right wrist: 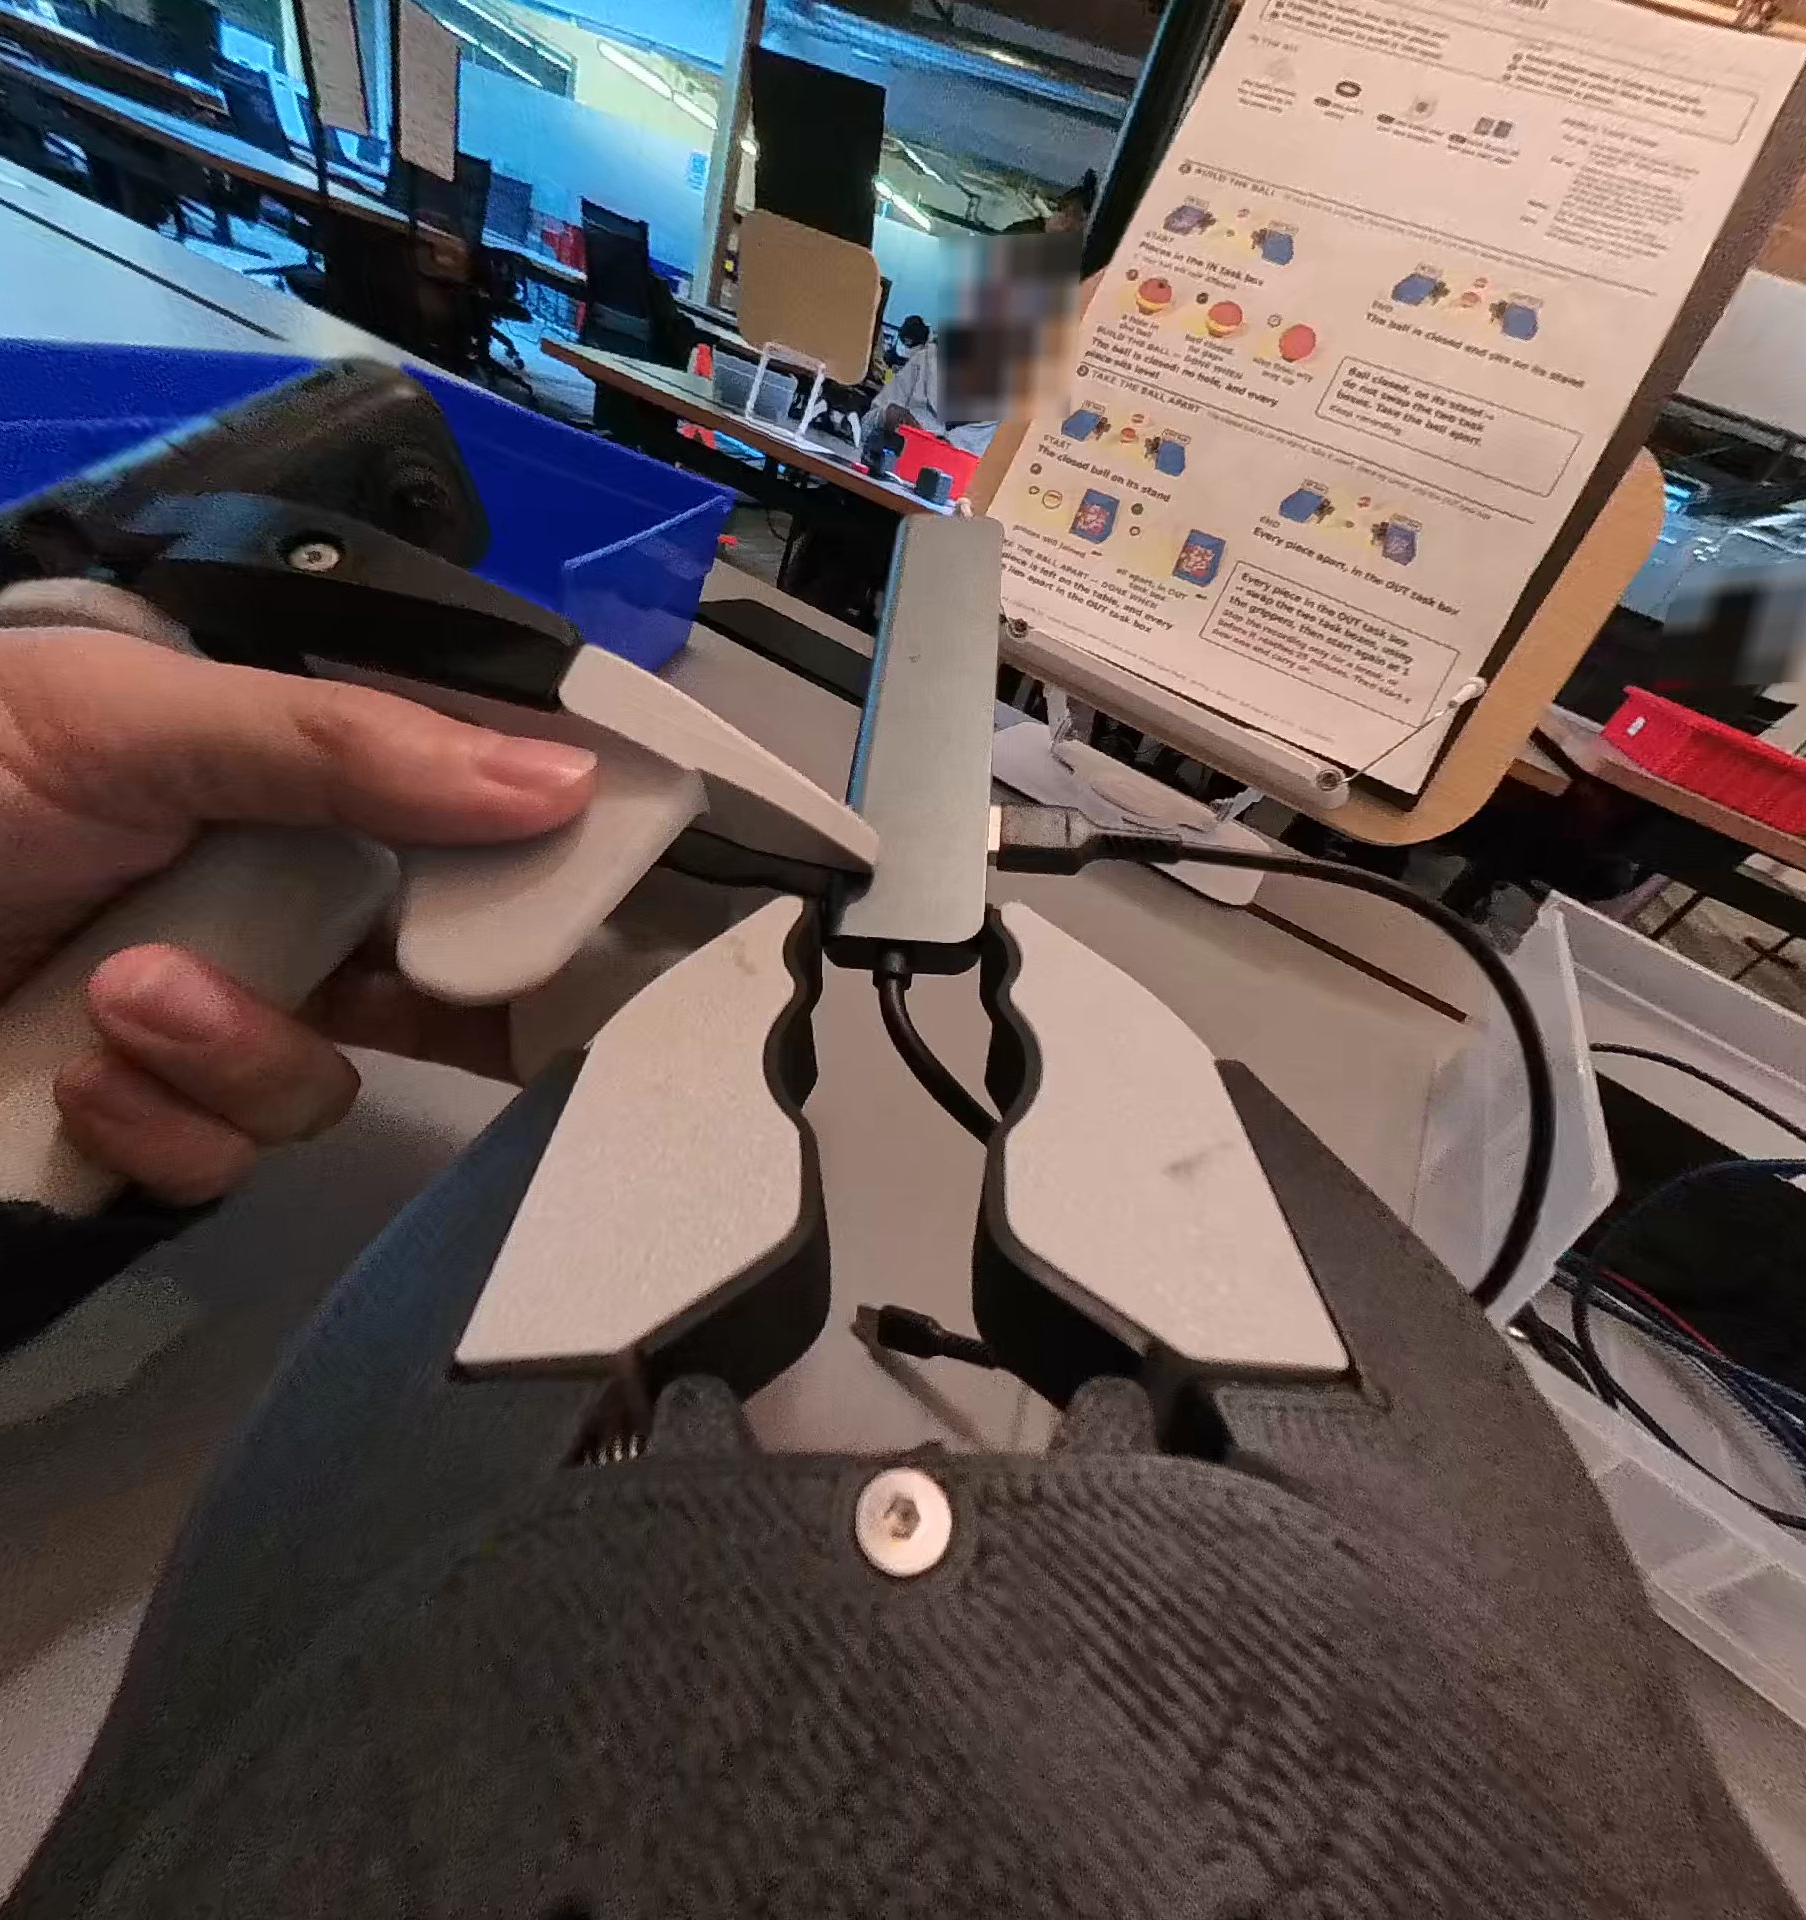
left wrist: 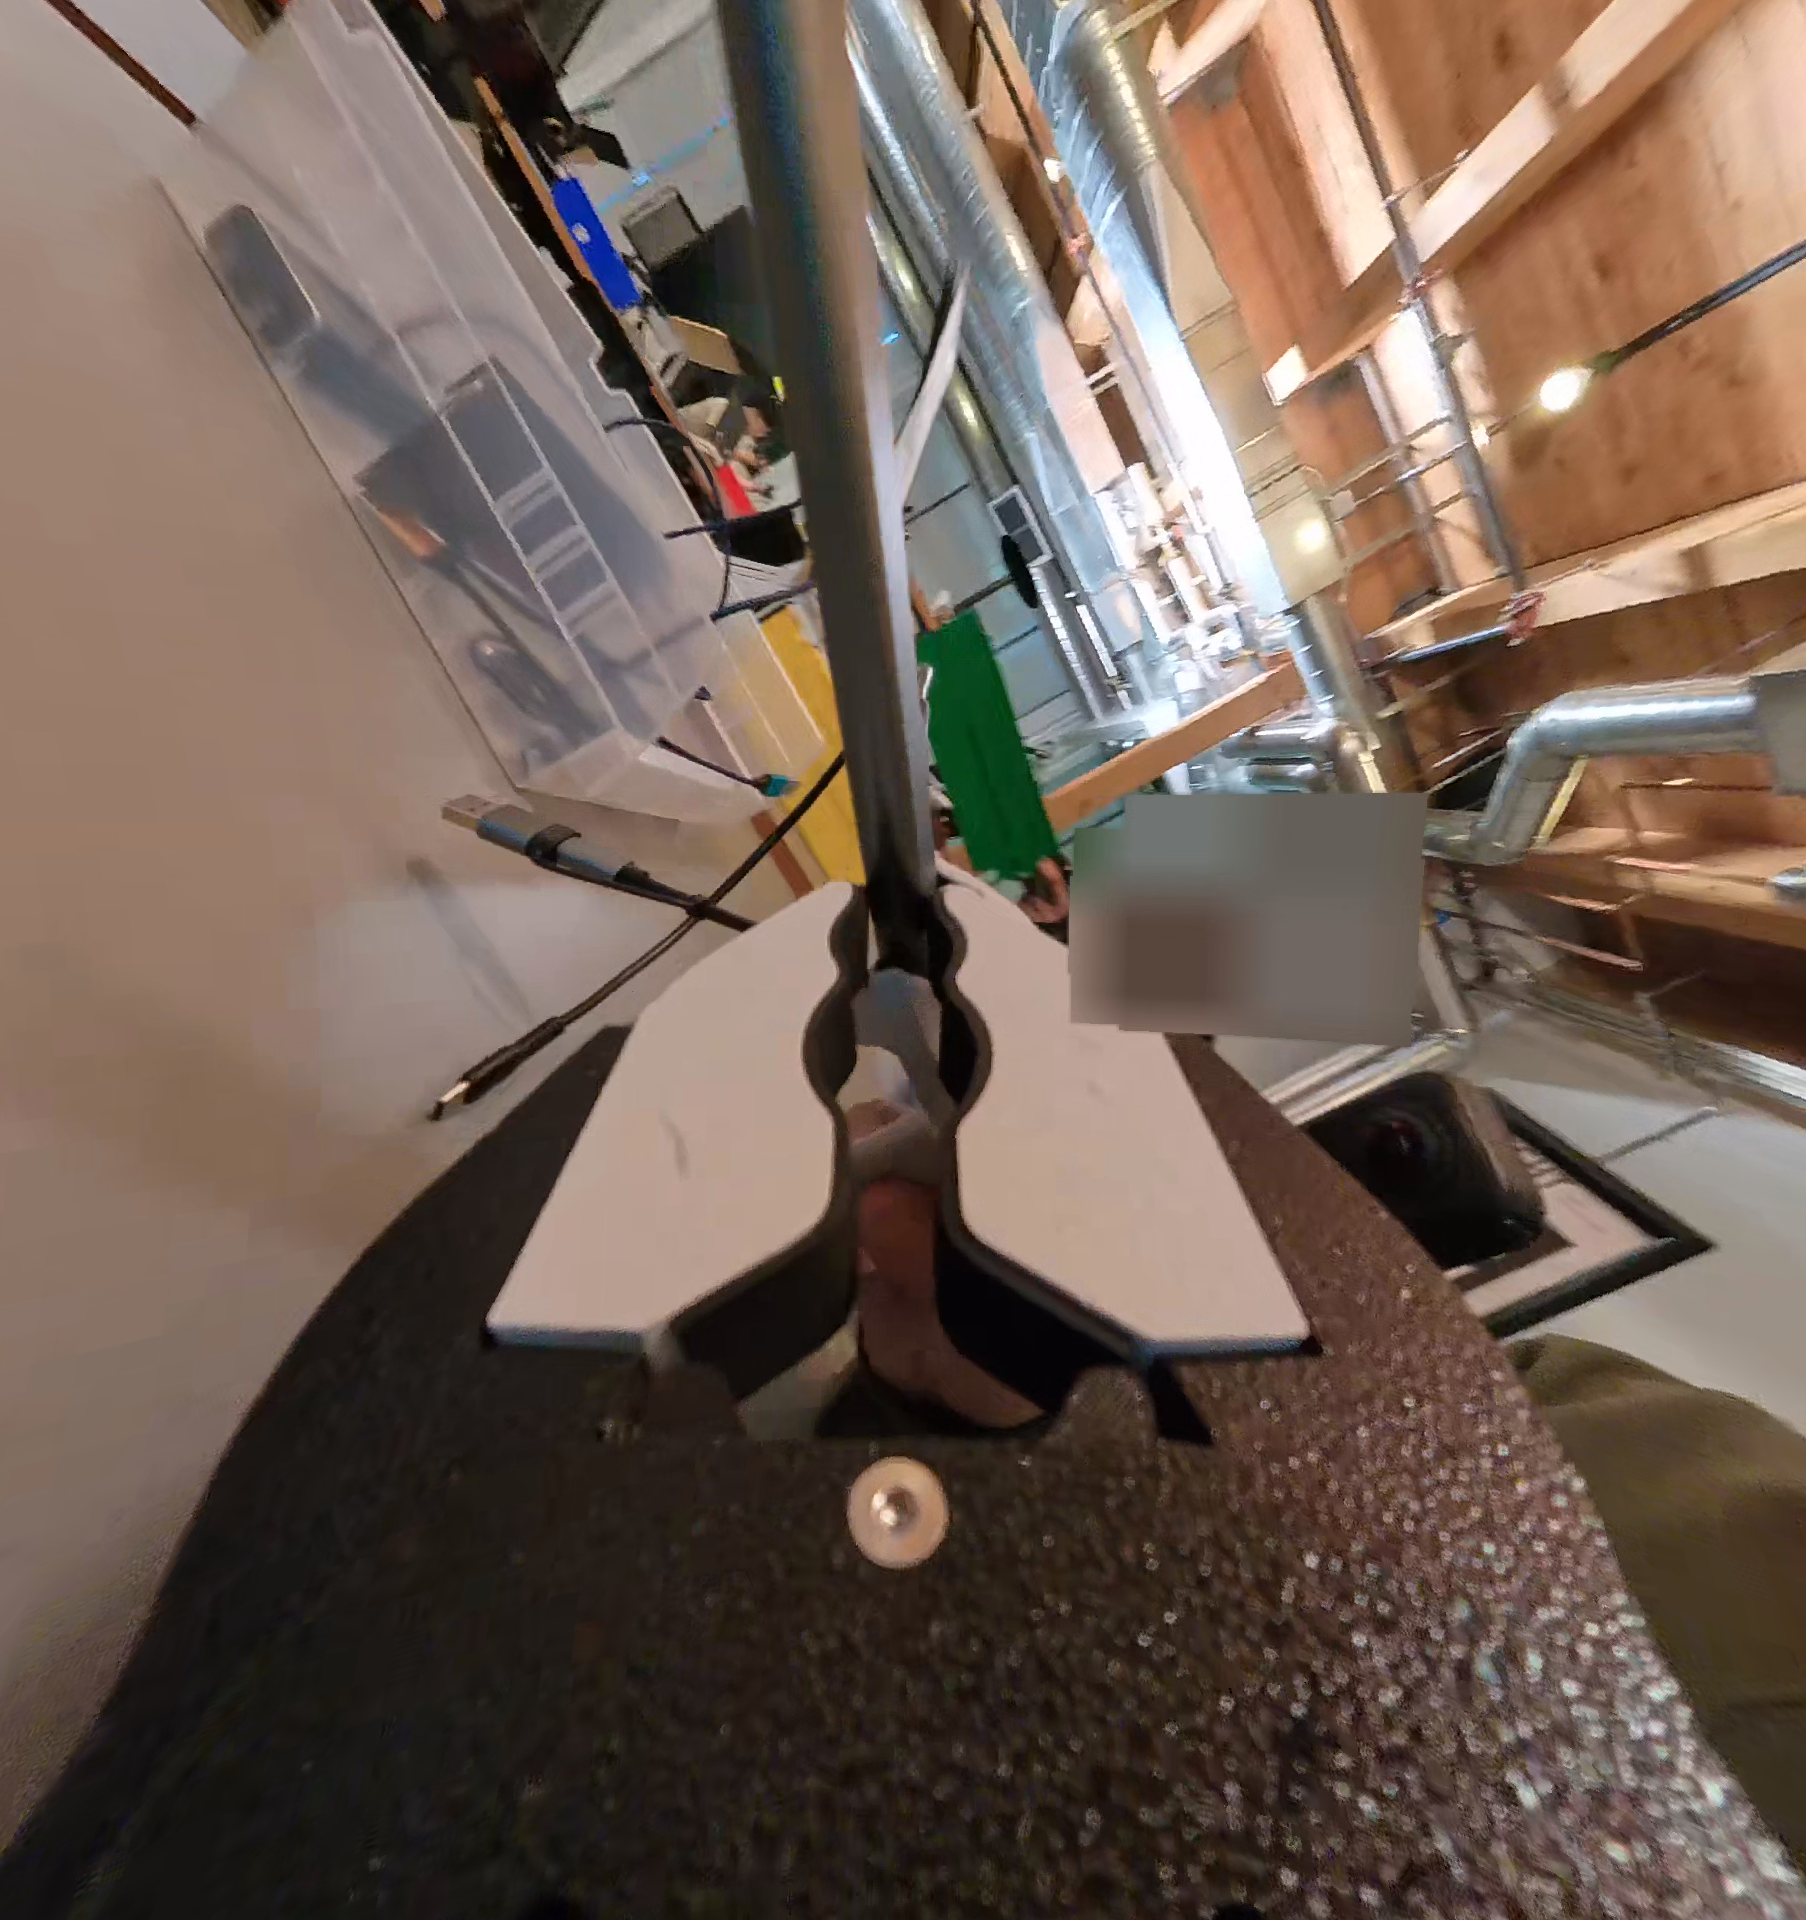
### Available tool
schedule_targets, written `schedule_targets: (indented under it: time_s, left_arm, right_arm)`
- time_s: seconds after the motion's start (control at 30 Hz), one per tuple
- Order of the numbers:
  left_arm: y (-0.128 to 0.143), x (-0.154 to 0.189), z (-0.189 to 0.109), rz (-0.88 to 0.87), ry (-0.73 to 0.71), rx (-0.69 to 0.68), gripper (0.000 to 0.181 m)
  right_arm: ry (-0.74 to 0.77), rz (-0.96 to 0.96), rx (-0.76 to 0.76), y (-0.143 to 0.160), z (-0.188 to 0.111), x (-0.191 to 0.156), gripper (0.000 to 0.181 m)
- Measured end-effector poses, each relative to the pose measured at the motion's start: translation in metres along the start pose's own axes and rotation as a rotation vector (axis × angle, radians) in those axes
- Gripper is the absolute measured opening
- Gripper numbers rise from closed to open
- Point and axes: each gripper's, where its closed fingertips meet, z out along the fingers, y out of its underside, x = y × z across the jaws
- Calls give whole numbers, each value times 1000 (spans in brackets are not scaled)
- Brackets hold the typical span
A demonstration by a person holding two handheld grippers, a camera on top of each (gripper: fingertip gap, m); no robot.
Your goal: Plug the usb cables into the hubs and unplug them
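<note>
A grey USB hub [right wrist: 930, 707] stands upright above the table. My left gripper [right wrist: 857, 862] reaches in from the left and is shut on the hub's lower edge; in its own view the gripper [left wrist: 899, 914] shows the hub [left wrist: 816, 416] edge-on, rising from its fingertips. My right gripper [right wrist: 904, 925] closes from below on the hub's bottom end, a fingertip against each side. A black USB plug [right wrist: 1034, 831] sits in the hub's right side, and its cable [right wrist: 1522, 1039] loops right and down. The hub's own short cable [right wrist: 930, 1060] hangs between my right fingers.
A loose grey USB plug [left wrist: 504, 821] and a black one [left wrist: 463, 1091] lie on the white table. A clear bin [left wrist: 442, 468] stands behind them. In the right wrist view there are a blue bin [right wrist: 566, 499], an instruction sheet on a board [right wrist: 1346, 364] and a clear bin of cables [right wrist: 1501, 1122]. Left and right tips are no more than a few centimetres apart.
</note>
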Motion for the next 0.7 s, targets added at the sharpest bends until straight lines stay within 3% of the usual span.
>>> schedule_targets:
  time_s: [0.1, 0.27, 0.4, 0.5, 0.7]
  left_arm:
    - [-6, -1, 1, -72, 47, 60, 9]
    - [0, -1, -5, -27, 46, -35, 10]
    - [-4, -5, -18, -63, 42, -76, 9]
    - [0, 1, -34, -102, 126, -179, 10]
    - [16, 7, -43, -119, 219, -328, 10]
  right_arm:
    - [-54, 29, -6, 2, 0, -13, 29]
    - [-83, 31, 9, 2, -2, -21, 29]
    - [-347, 47, 68, -14, -14, -34, 28]
    - [-497, 86, 136, -43, -35, -15, 29]
    - [-718, -295, 55, -52, -37, -9, 34]
